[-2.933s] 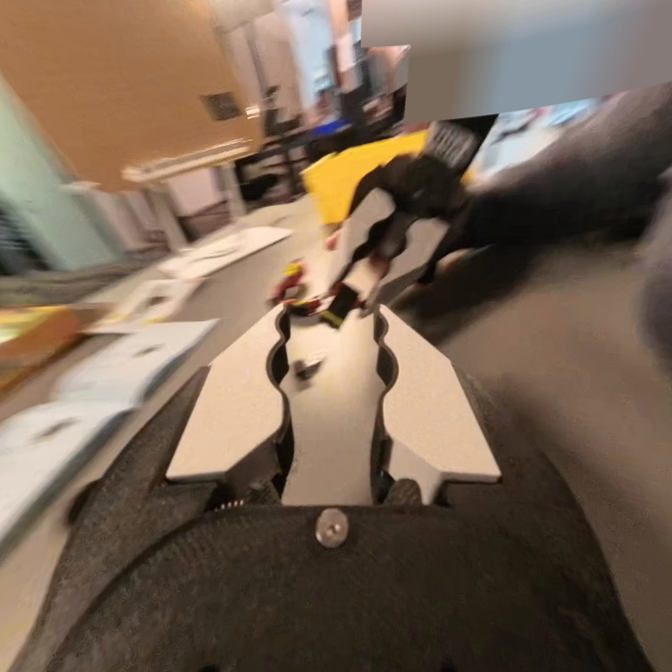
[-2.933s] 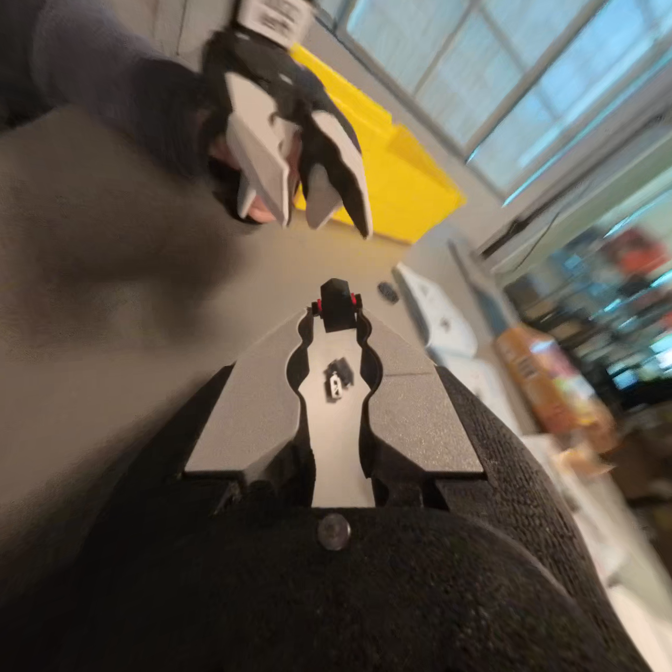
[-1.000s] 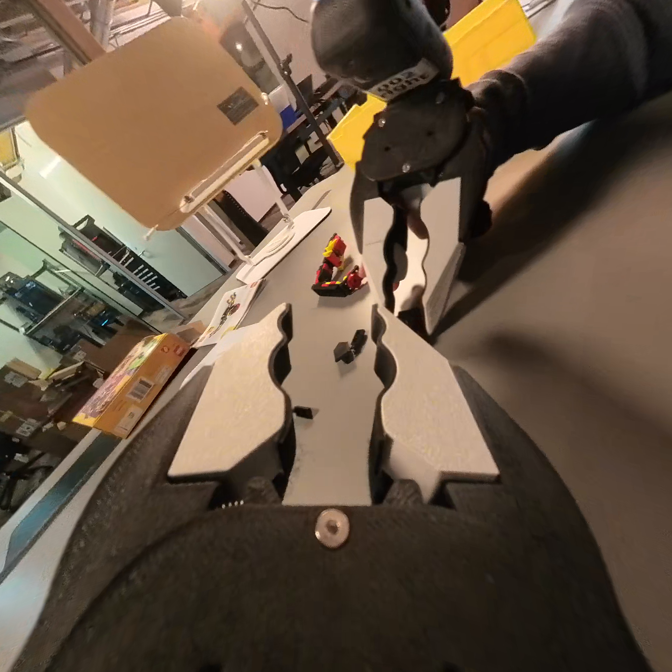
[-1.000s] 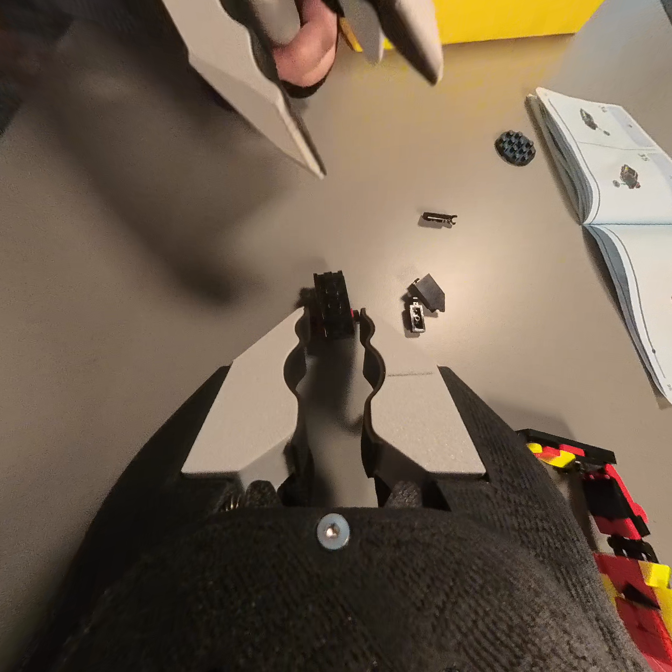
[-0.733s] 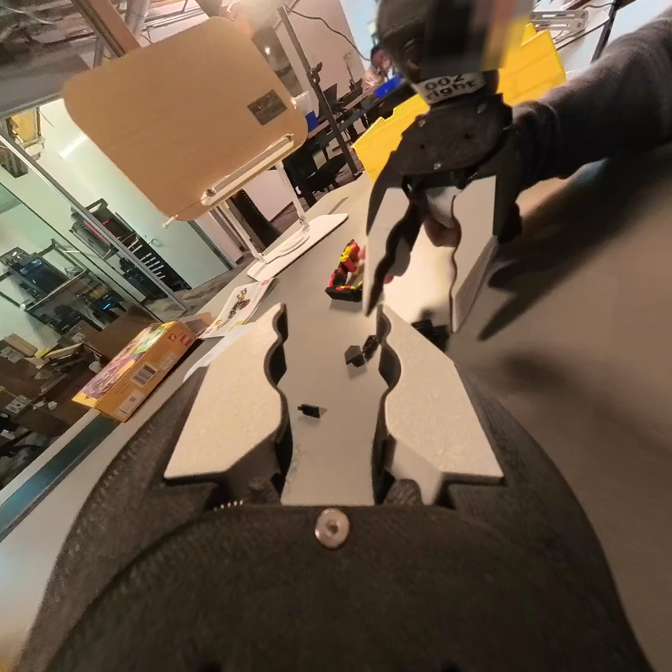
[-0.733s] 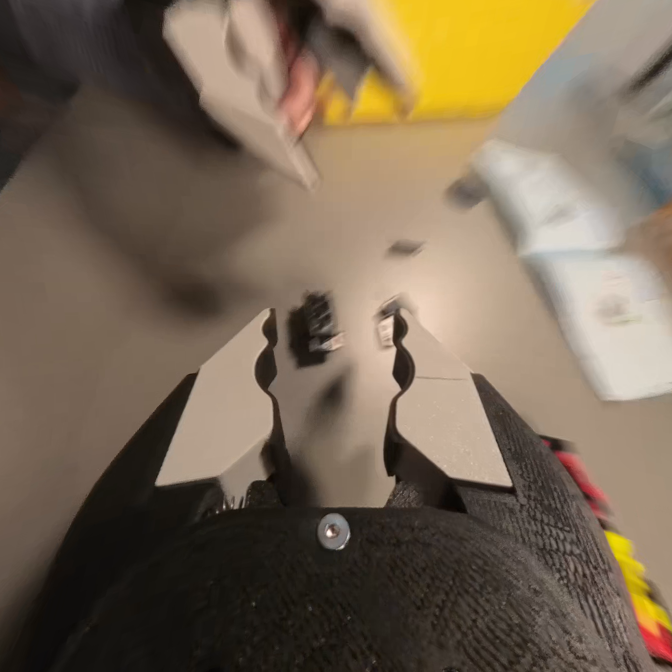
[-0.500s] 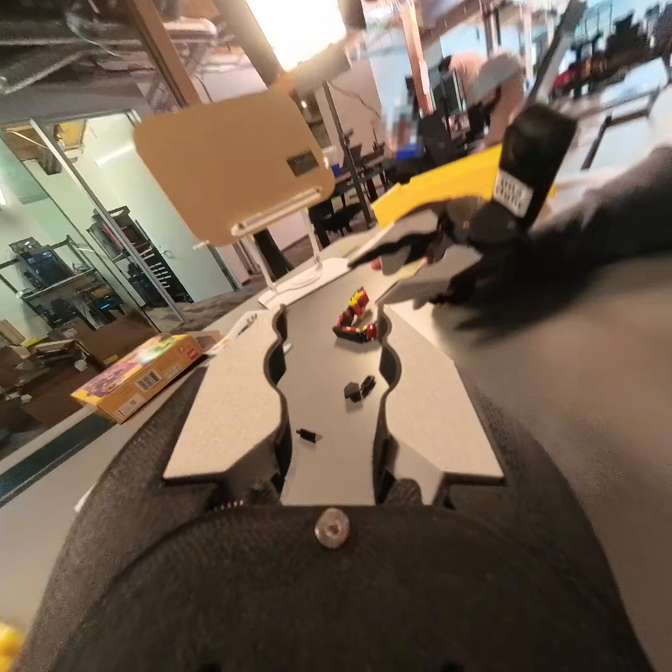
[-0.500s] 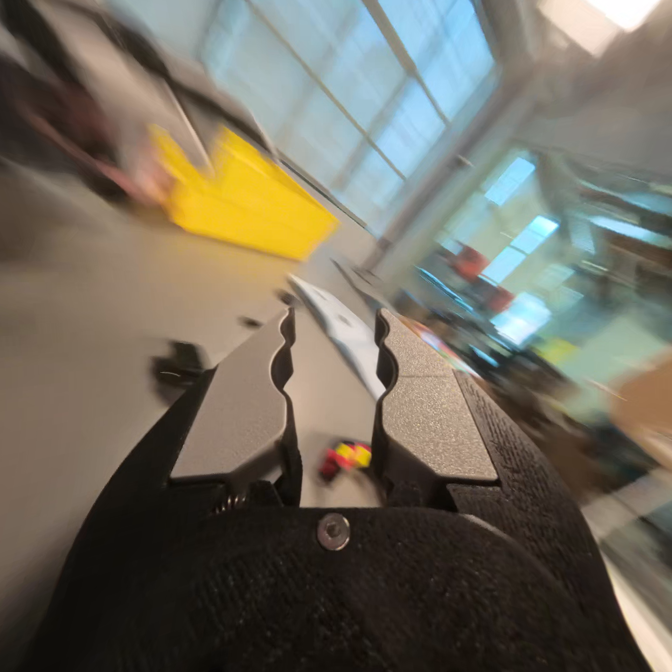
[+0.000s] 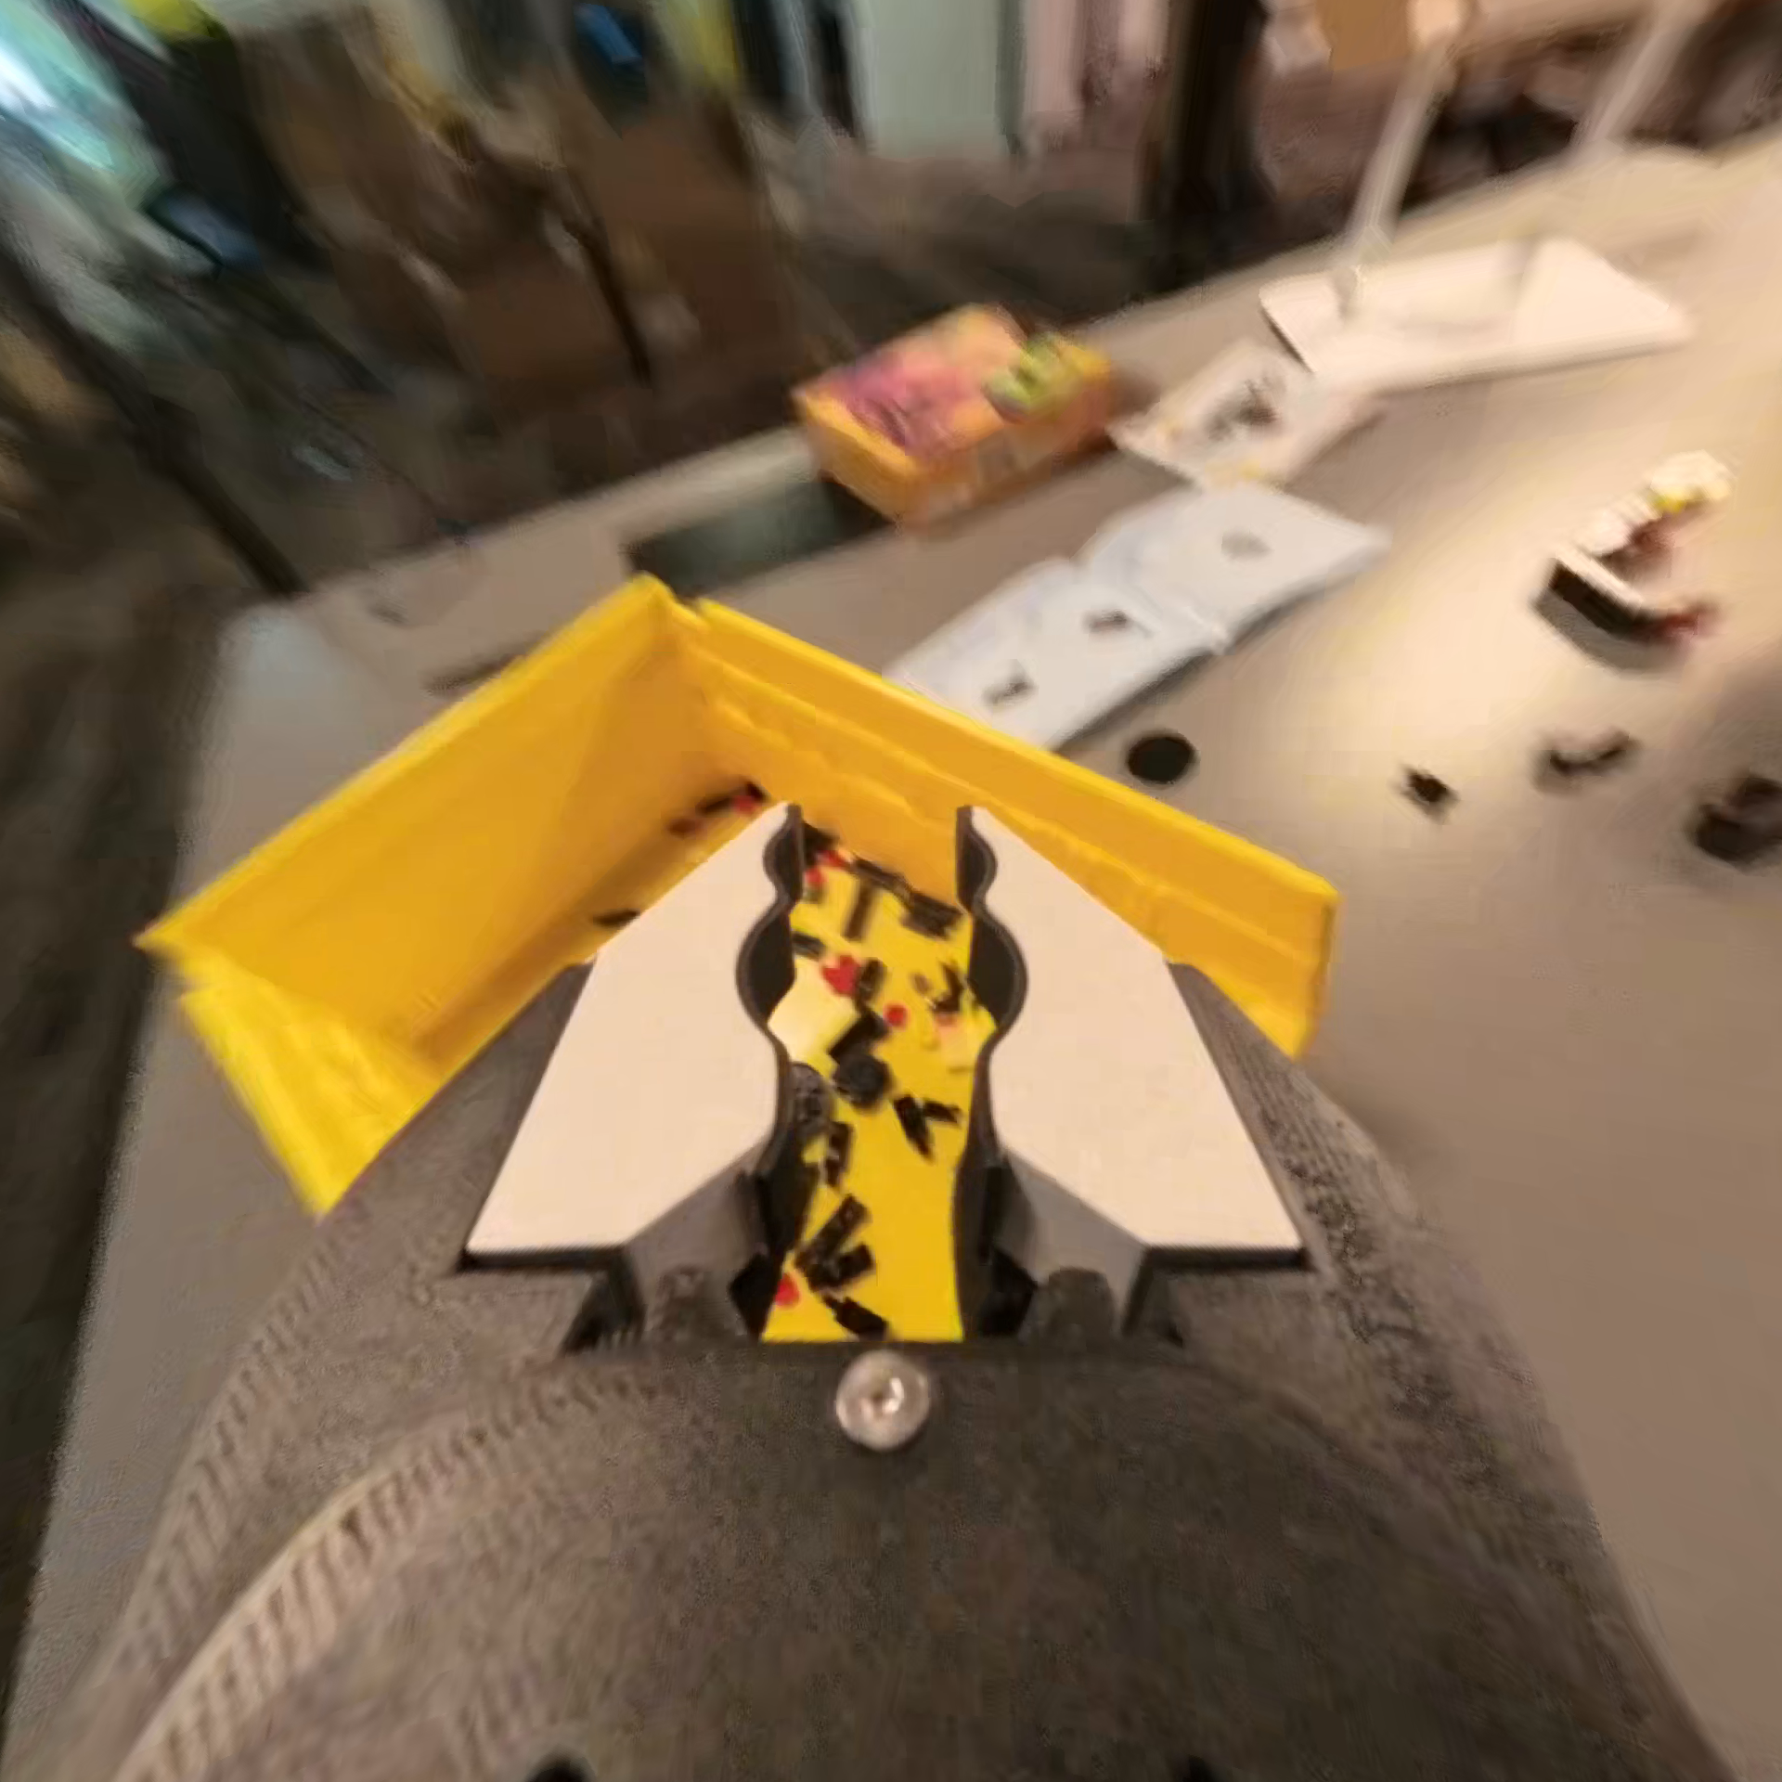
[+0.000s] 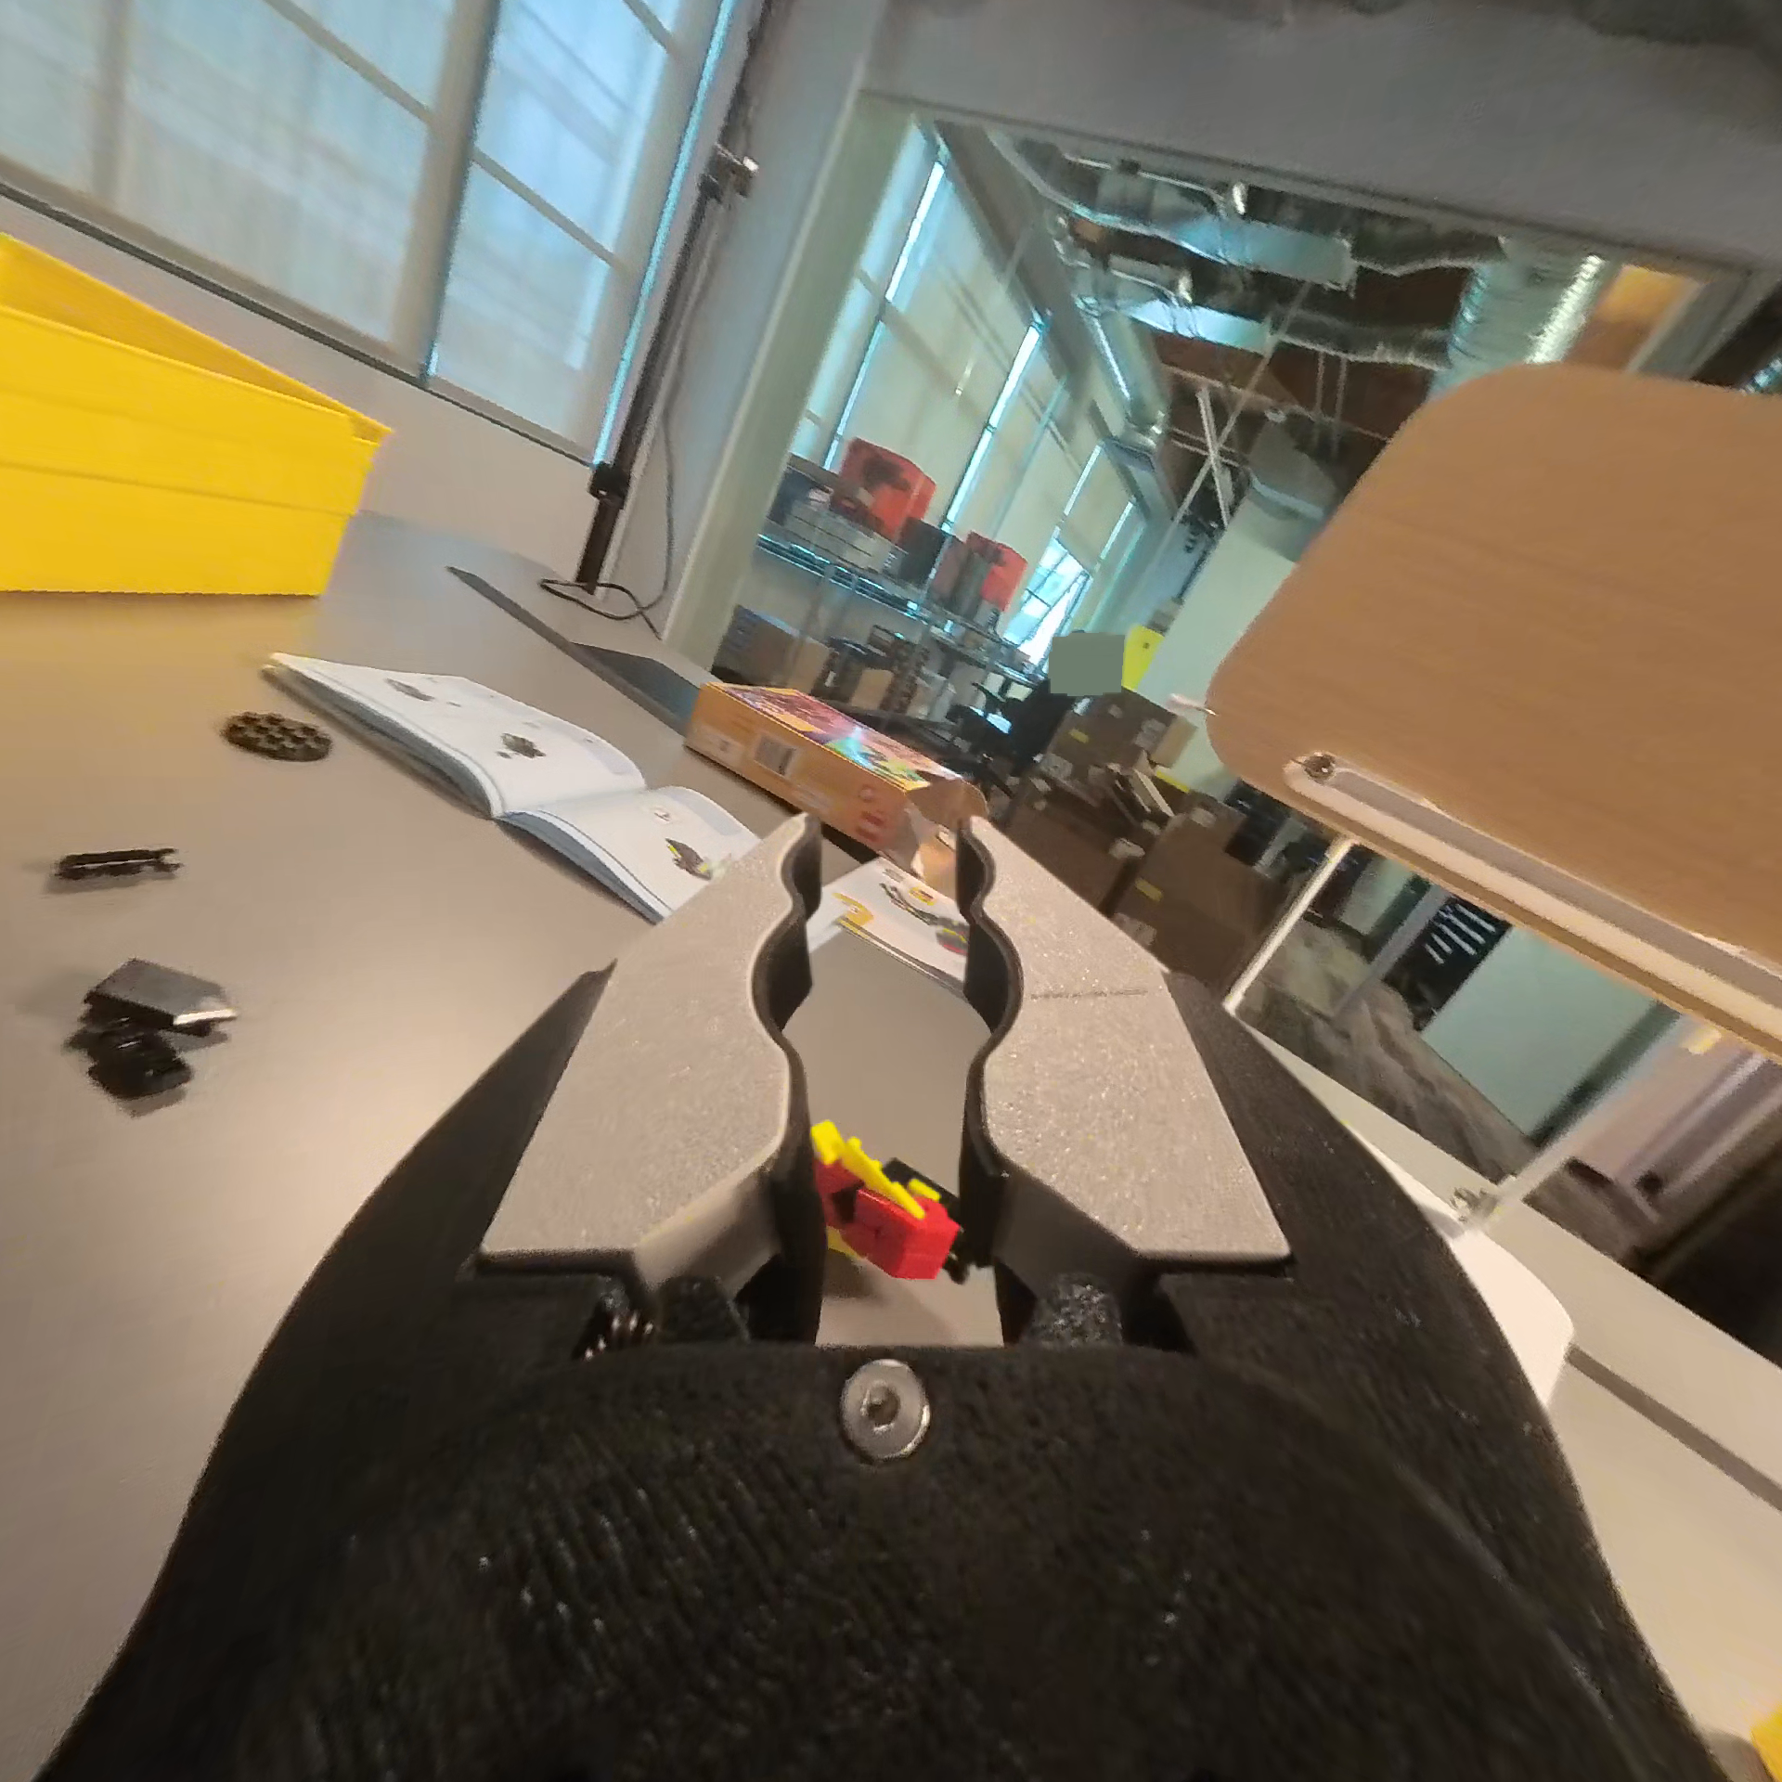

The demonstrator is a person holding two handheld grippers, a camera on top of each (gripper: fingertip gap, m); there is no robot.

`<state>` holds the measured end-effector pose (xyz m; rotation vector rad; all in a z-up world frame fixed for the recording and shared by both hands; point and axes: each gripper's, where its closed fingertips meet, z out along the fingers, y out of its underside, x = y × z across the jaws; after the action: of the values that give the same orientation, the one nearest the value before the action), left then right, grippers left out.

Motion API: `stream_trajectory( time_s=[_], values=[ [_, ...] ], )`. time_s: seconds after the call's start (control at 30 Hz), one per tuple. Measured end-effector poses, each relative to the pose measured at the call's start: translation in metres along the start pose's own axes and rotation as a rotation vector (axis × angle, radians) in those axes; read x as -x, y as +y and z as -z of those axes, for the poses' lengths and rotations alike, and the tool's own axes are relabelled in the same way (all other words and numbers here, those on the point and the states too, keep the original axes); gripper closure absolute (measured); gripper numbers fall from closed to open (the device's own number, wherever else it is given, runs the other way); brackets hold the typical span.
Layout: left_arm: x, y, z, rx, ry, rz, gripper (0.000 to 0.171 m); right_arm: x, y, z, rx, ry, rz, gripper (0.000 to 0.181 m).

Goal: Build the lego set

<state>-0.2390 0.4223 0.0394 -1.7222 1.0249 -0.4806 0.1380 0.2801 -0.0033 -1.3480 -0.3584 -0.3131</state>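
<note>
My left gripper (image 9: 879,820) is open and empty, hanging over a yellow bin (image 9: 463,897) that holds several loose black, red and yellow lego pieces (image 9: 868,1022). The left view is blurred. A red, yellow and black lego build (image 9: 964,579) lies on the grey table at the far right of that view. My right gripper (image 10: 882,834) is open and empty, low over the table. The same build (image 10: 882,1220) shows between the bases of its fingers. Loose black pieces (image 10: 145,1032) lie to its left.
An open instruction booklet (image 10: 521,762) and a colourful box (image 10: 820,762) lie ahead of the right gripper. A black round plate (image 10: 278,738) and a thin black piece (image 10: 116,861) lie on the table. The yellow bin (image 10: 174,482) stands far left. A wooden panel on a stand (image 10: 1543,656) hangs at right. The gap from one gripper's tips to the other's is roughly 40 centimeters. Both grippers' tips are roughly 25 centimeters from the black round plate (image 10: 278,738).
My right gripper let go of the black brick on the table and swung away toward the build. My left gripper swung from the table middle to over the yellow bin.
</note>
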Motion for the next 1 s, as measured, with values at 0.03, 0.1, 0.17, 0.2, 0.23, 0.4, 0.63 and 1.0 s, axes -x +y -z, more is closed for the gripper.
stream_trajectory(
  time_s=[0.03, 0.1, 0.17, 0.2, 0.23, 0.4, 0.63, 1.0],
  values=[
    [-0.005, 0.006, -0.012, 0.072, 0.124, 0.012, 0.142, -0.003, 0.002, 0.0, 0.007, 0.014, -0.003, 0.156],
    [-0.027, 0.012, -0.029, 0.139, 0.39, -0.061, 0.144, -0.007, 0.004, -0.001, 0.017, 0.034, -0.001, 0.157],
    [-0.041, 0.032, -0.04, 0.222, 0.55, -0.262, 0.147, -0.009, 0.005, -0.002, 0.026, 0.047, 0.007, 0.157],
    [-0.043, 0.045, -0.046, 0.281, 0.587, -0.361, 0.152, -0.009, 0.006, -0.003, 0.029, 0.052, 0.011, 0.157],
    [-0.041, 0.058, -0.054, 0.339, 0.595, -0.439, 0.158, -0.01, 0.007, -0.003, 0.032, 0.056, 0.016, 0.157],
    [-0.043, 0.088, -0.079, 0.457, 0.679, -0.578, 0.171, -0.011, 0.008, -0.004, 0.036, 0.057, 0.023, 0.159],
    [-0.038, 0.117, -0.088, 0.567, 0.732, -0.663, 0.156, -0.009, 0.008, -0.005, 0.033, 0.046, 0.023, 0.16],
    [-0.027, 0.116, -0.095, 0.528, 0.672, -0.775, 0.164, -0.01, 0.008, -0.005, 0.03, 0.043, 0.016, 0.163]
  ],
)
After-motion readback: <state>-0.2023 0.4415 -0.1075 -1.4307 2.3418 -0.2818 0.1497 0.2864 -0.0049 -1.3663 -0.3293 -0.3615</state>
